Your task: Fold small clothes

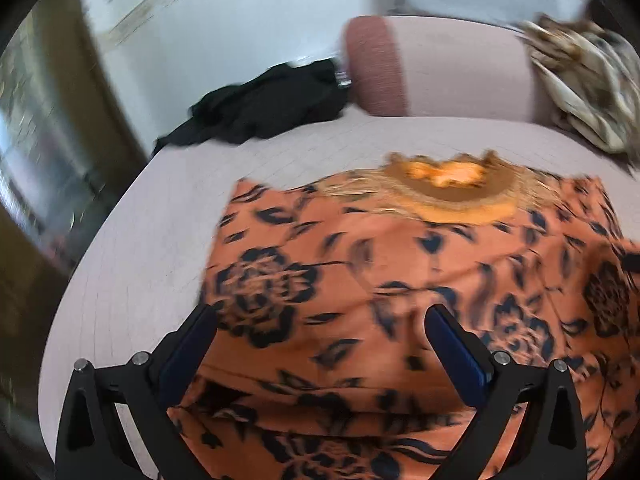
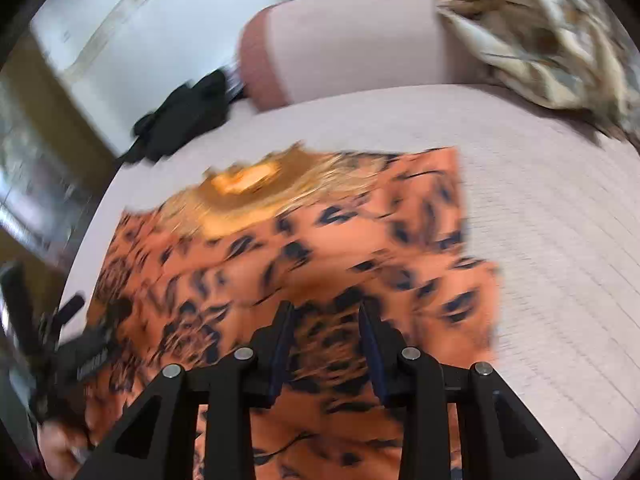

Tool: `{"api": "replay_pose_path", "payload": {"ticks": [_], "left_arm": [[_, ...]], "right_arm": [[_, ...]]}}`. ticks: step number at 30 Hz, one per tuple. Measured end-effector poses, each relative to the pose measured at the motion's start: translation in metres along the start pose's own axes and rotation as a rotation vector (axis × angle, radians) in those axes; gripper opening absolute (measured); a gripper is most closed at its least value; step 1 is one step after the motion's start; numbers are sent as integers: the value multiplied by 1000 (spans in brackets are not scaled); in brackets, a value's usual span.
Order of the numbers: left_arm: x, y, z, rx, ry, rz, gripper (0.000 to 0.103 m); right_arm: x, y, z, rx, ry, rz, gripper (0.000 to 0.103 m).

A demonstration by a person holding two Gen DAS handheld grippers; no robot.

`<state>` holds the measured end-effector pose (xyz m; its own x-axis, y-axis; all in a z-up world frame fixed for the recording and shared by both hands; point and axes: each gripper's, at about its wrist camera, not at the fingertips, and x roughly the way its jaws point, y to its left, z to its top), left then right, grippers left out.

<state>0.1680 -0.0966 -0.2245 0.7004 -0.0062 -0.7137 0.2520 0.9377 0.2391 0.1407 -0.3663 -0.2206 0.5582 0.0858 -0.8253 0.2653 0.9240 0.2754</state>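
Note:
An orange garment with a dark floral print point(image 1: 400, 272) lies spread on the pale pink bed point(image 1: 160, 216), its gold embroidered neckline point(image 1: 452, 184) at the far end. My left gripper point(image 1: 320, 316) is wide open just above the garment's near left part, holding nothing. In the right wrist view the same garment point(image 2: 320, 240) fills the middle. My right gripper point(image 2: 326, 312) hovers over its near part with the jaws partly open and nothing between them. The left gripper point(image 2: 68, 344) shows at the left edge of that view. Both views are motion-blurred.
A black garment point(image 1: 264, 108) lies crumpled at the bed's far left corner. A pink bolster point(image 1: 432, 72) lies across the head of the bed. A beige patterned cloth point(image 1: 580, 80) is heaped at the far right. The bed's left edge drops to the floor.

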Motion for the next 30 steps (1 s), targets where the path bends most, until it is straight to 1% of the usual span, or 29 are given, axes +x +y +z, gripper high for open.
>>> {"api": "replay_pose_path", "payload": {"ticks": [3, 5, 6, 7, 8, 9, 10, 12, 16, 17, 20, 21, 22, 23, 24, 27, 29, 30], "left_arm": [[8, -17, -4, 60, 44, -38, 103], [23, -24, -11, 80, 124, -43, 103], [25, -21, -14, 55, 120, -57, 103], [25, -15, -13, 21, 123, -80, 103], [28, -10, -11, -8, 153, -106, 103], [29, -7, -10, -29, 164, -122, 103], [28, -3, -10, -49, 160, -133, 103], [26, 2, -9, -66, 143, -114, 103], [17, 13, -6, -106, 105, -93, 103], [15, 18, -5, -122, 95, -76, 103], [13, 29, -3, -158, 88, -56, 103], [14, 33, -3, -173, 90, -53, 103], [16, 33, -1, -180, 91, -53, 103], [16, 35, -1, -188, 88, -52, 103], [17, 35, -1, -189, 87, -49, 103], [16, 38, -1, -186, 76, 2, 103], [18, 42, -1, -196, 79, 20, 103], [19, 45, -2, -206, 85, 19, 103]], "right_arm": [[6, -20, 4, 64, 25, -28, 37], [19, -27, 3, 81, 84, -50, 37], [23, -30, 1, 85, 99, -49, 37], [24, -29, 1, 77, 94, -52, 37], [23, -27, 2, 65, 90, -56, 37], [20, -24, 4, 53, 76, -53, 37], [15, -24, 7, 51, 48, -43, 37], [8, -27, 12, 68, 8, -52, 37], [-2, -63, 21, 185, -37, -51, 37], [-4, -72, 22, 212, -46, -47, 37], [-16, -94, 28, 257, -86, -30, 37], [-19, -96, 29, 253, -88, -42, 39], [-21, -99, 31, 248, -82, -50, 45], [-21, -101, 31, 244, -74, -53, 63], [-20, -103, 30, 244, -70, -51, 70], [-14, -106, 27, 258, -48, -32, 70], [-2, -104, 25, 257, 7, -36, 69], [3, -105, 24, 257, 16, -34, 68]]}}
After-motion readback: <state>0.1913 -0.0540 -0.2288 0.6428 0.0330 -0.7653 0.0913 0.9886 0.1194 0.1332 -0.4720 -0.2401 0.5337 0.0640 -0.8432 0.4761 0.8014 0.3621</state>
